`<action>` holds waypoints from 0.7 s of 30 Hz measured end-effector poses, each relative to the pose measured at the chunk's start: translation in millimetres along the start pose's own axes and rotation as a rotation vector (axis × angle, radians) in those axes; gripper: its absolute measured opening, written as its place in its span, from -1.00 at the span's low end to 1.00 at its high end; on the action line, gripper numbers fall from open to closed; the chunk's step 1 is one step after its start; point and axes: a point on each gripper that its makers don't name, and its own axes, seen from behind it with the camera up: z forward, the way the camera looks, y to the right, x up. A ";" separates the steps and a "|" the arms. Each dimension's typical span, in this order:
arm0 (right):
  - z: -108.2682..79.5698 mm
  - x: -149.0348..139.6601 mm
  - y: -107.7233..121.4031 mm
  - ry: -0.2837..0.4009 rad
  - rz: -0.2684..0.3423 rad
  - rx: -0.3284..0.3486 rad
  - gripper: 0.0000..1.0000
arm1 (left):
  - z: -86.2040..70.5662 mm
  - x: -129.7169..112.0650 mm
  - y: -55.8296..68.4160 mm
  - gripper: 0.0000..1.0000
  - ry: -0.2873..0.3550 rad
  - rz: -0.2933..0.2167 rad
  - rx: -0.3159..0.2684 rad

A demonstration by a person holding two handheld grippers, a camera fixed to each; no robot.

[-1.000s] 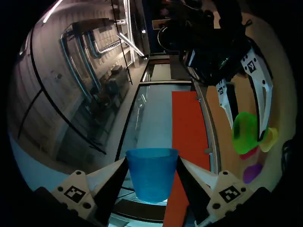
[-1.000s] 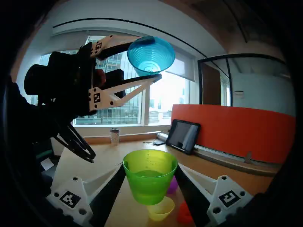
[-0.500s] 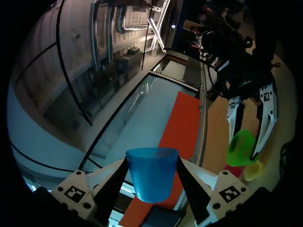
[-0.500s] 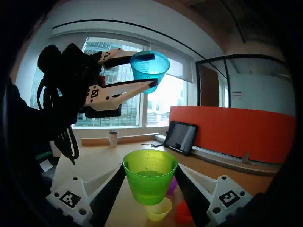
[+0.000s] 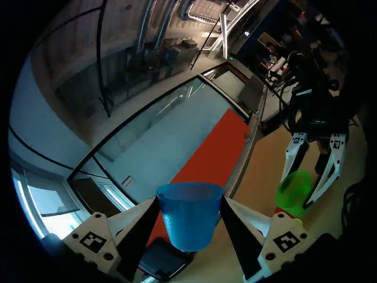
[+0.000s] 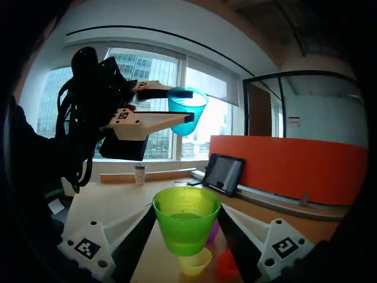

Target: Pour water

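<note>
My left gripper (image 5: 190, 207) is shut on a translucent blue cup (image 5: 190, 221). In the right gripper view the same left gripper (image 6: 187, 105) holds that blue cup (image 6: 188, 111) high in the air, nearly upright, above and behind the green cup. My right gripper (image 6: 187, 212) is shut on a green cup (image 6: 187, 228) with liquid in its lower part. The left gripper view has the right gripper (image 5: 296, 194) with the green cup (image 5: 294, 191) off to the right, low over the table.
Small yellow (image 6: 198, 262), purple (image 6: 215, 231) and red (image 6: 226, 266) cups sit on the wooden table (image 6: 108, 203) under the green cup. A tablet (image 6: 225, 173) leans before an orange partition (image 6: 292, 162). A paper cup (image 6: 139, 173) stands by the window.
The left gripper has turned the blue cup from tipped, mouth toward the green cup, back to nearly upright and has come lower. The right gripper and green cup have stayed still.
</note>
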 end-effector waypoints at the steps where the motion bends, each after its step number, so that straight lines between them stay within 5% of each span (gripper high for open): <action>1: -0.5 0.6 -0.4 0.001 -0.001 0.000 0.81 | 0.1 -2.3 -0.6 0.74 -0.007 -0.015 -0.001; 14: -6.1 3.4 -3.3 0.004 -0.007 -0.009 0.81 | 3.4 -38.6 2.5 0.74 -0.097 -0.254 -0.044; 21: -10.4 7.2 -4.7 0.006 -0.010 -0.013 0.81 | 3.1 -57.8 15.1 0.74 -0.144 -0.387 -0.078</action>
